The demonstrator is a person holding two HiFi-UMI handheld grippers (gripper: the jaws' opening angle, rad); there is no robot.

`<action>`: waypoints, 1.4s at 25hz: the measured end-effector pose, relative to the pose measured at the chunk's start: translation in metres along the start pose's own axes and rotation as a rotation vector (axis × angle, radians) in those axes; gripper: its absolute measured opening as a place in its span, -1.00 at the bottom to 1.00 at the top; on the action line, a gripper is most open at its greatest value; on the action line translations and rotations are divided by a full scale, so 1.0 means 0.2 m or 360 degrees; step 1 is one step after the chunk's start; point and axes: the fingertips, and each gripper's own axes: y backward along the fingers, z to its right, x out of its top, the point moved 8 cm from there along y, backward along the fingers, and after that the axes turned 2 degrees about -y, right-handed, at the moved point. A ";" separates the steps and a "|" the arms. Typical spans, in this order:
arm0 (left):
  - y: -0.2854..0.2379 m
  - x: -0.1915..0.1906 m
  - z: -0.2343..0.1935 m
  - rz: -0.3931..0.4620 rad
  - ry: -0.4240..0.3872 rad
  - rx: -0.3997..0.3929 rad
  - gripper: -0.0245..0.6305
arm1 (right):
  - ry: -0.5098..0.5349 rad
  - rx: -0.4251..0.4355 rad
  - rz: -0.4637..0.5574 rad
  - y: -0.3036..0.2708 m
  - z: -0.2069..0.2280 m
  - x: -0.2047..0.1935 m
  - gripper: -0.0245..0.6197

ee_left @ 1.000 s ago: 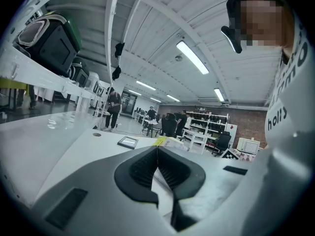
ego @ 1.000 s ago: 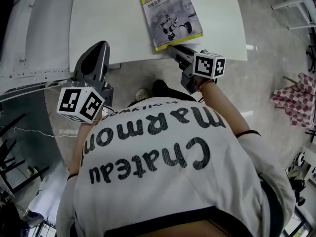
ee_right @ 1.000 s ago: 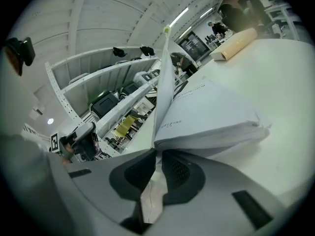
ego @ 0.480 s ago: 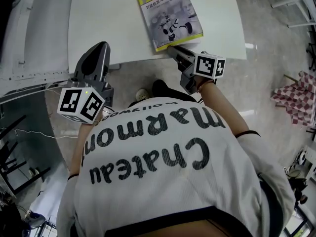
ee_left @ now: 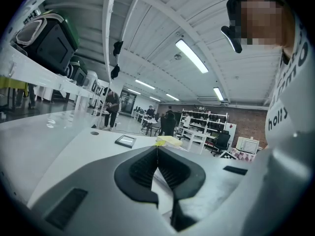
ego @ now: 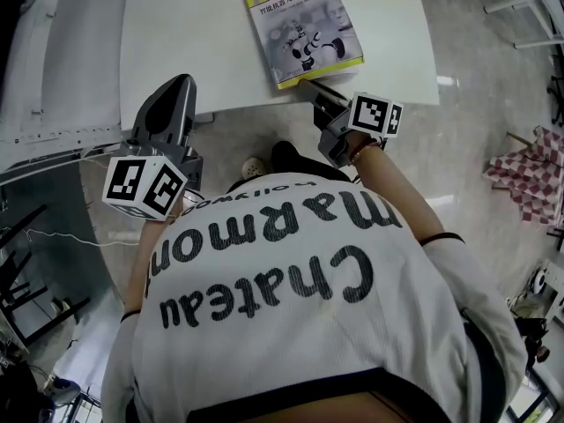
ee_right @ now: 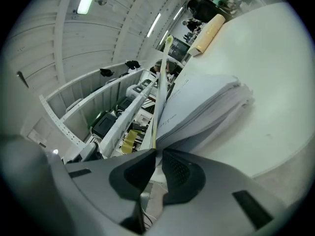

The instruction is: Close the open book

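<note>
The book (ego: 302, 29) lies on the white table (ego: 194, 33), its grey and yellow front cover facing up. My right gripper (ego: 308, 84) is at the book's near edge, shut on the cover's corner. In the right gripper view the thin cover (ee_right: 160, 92) stands a little off the block of pages (ee_right: 206, 102), pinched between the jaws of the right gripper (ee_right: 156, 152). My left gripper (ego: 181, 82) hovers over the table's near edge, left of the book and apart from it. Seen in its own view, the left gripper (ee_left: 157, 149) has its tips meeting on nothing.
A tan roll (ee_right: 206, 33) lies at the table's far edge beyond the book. A small framed plate (ee_left: 125, 140) sits on the table. A red-checked cloth (ego: 524, 179) is on the floor at the right. Another white bench (ego: 44, 60) stands at the left.
My right gripper has rolled about its own axis, so its marker cube now shows two faces, and the book's cover has shifted slightly with it. The left gripper has not moved.
</note>
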 end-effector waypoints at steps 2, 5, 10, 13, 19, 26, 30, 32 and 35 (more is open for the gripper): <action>0.00 0.00 0.00 0.0003 0.0005 0.0000 -0.85 | -0.0056 0.0007 0.0019 0.00 0.01 -0.01 -0.75; 0.00 0.00 0.00 0.0003 0.0007 -0.0005 -0.85 | -0.0120 0.0012 0.0048 0.00 0.01 -0.02 -0.75; -0.01 -0.01 0.00 -0.0004 0.0004 -0.0009 -0.85 | -0.0208 0.0023 0.0076 0.00 0.02 -0.02 -0.75; -0.01 -0.01 -0.01 -0.0005 0.0006 -0.0006 -0.85 | -0.0300 0.0036 0.0109 -0.01 0.03 -0.03 -0.75; -0.01 -0.02 -0.02 -0.0007 0.0012 -0.0004 -0.85 | -0.0414 0.0046 0.0149 -0.01 0.06 -0.04 -0.75; -0.01 -0.03 -0.03 -0.0006 0.0018 -0.0005 -0.85 | -0.0570 0.0048 0.0175 -0.01 0.07 -0.05 -0.75; 0.00 -0.04 -0.03 -0.0008 0.0032 -0.0009 -0.85 | -0.0618 0.0048 0.0181 -0.02 0.07 -0.05 -0.74; 0.00 -0.04 -0.03 -0.0008 0.0036 -0.0015 -0.85 | -0.0620 0.0045 0.0185 -0.02 0.07 -0.05 -0.75; 0.00 -0.04 -0.04 -0.0008 0.0039 -0.0021 -0.85 | -0.0650 0.0030 0.0195 -0.02 0.07 -0.06 -0.74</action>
